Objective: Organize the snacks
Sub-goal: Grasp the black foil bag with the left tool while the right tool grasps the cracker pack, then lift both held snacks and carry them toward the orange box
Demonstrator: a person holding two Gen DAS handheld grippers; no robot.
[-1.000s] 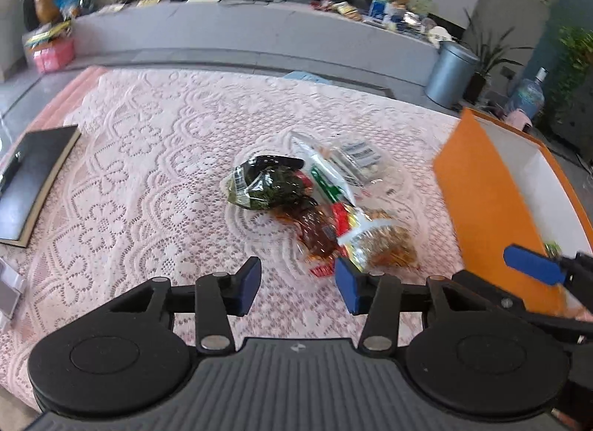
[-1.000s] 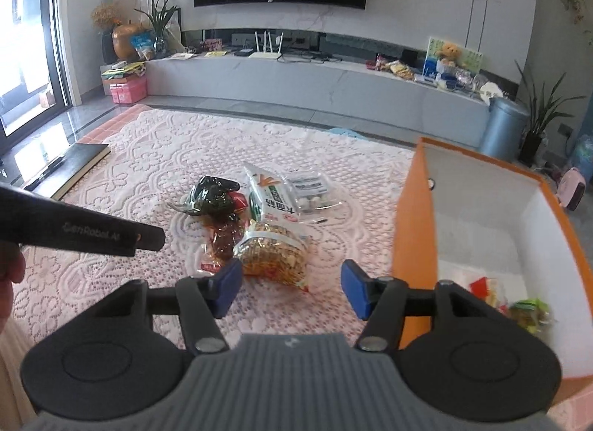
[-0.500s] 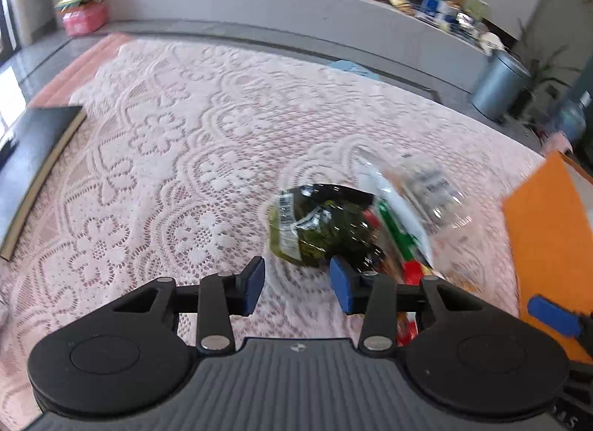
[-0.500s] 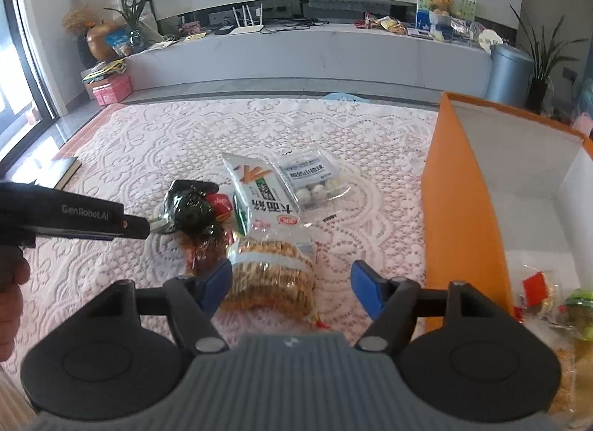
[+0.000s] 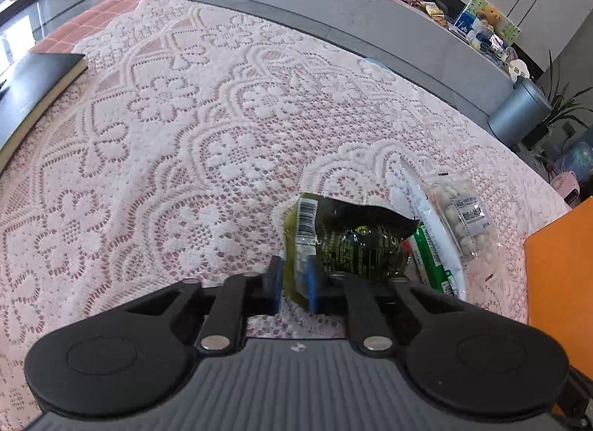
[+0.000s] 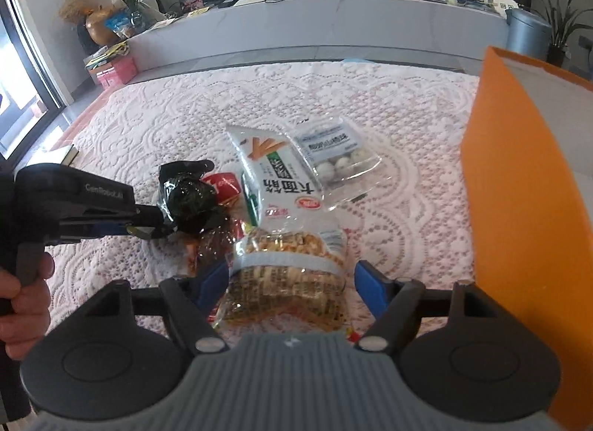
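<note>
A pile of snack packets lies on the lace cloth. My left gripper [image 5: 294,279] is shut on the near edge of a dark green packet [image 5: 348,242]; it also shows in the right wrist view [image 6: 191,195], pinched by the left gripper [image 6: 148,229]. My right gripper [image 6: 291,282] is open, its fingers on either side of a golden snack bag [image 6: 289,275] that lies on the cloth. A white and green packet [image 6: 276,175] and a clear bag of white balls [image 6: 337,160] lie behind. The orange box [image 6: 519,216] stands at the right.
A reddish-brown packet [image 6: 213,245] and a red packet [image 6: 224,182] lie under the pile. A dark book [image 5: 26,97] lies at the cloth's left edge. A long grey cabinet [image 6: 333,27] and a grey bin [image 6: 526,30] stand beyond the table.
My left gripper moved in and shut on the dark green packet's edge. My right gripper moved forward and down until its open fingers came around the golden snack bag.
</note>
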